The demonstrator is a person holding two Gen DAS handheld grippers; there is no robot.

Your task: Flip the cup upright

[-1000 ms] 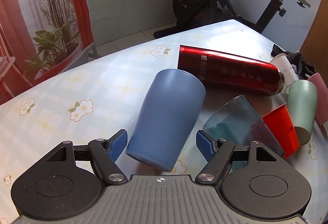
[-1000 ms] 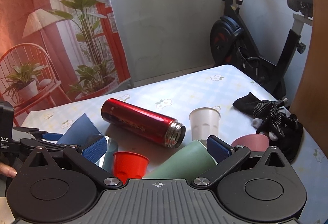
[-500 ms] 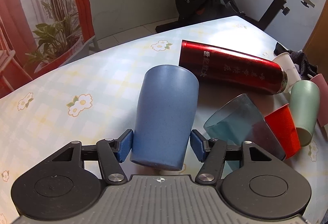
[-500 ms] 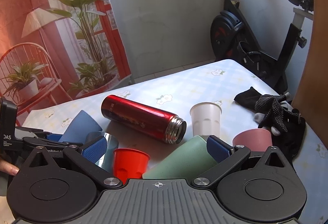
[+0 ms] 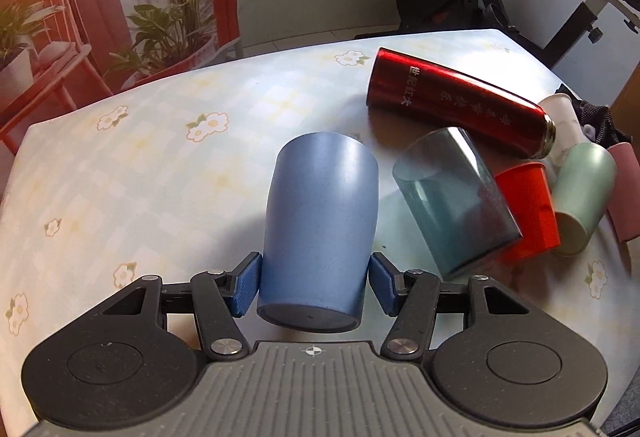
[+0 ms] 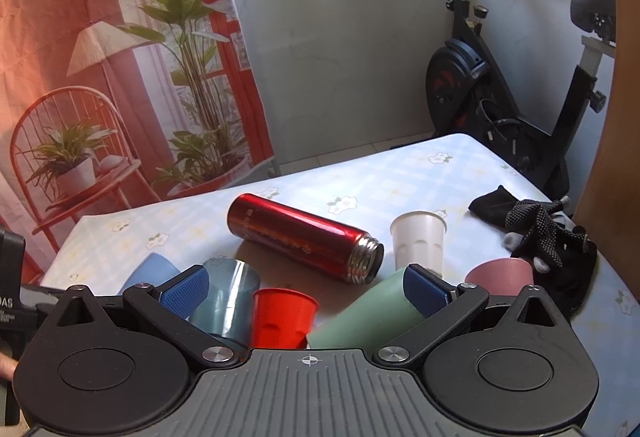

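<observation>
L tongs [image 5: 313, 287] clamped on blue cup [image 5: 320, 221], R tongs [image 6: 306, 287] open

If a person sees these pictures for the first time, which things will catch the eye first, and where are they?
First comes the blue cup, lying between the blue pads of the left claw, which is closed on its base end. Behind it to the right, a shiny red thermos flask lies on its side on the flowered tablecloth. Beside the flask huddle several tipped cups, among them a small red cup.

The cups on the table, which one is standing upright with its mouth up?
The white cup, just beyond the red flask's open end. The blue, clear teal, red and green cups are tipped or inverted.
</observation>
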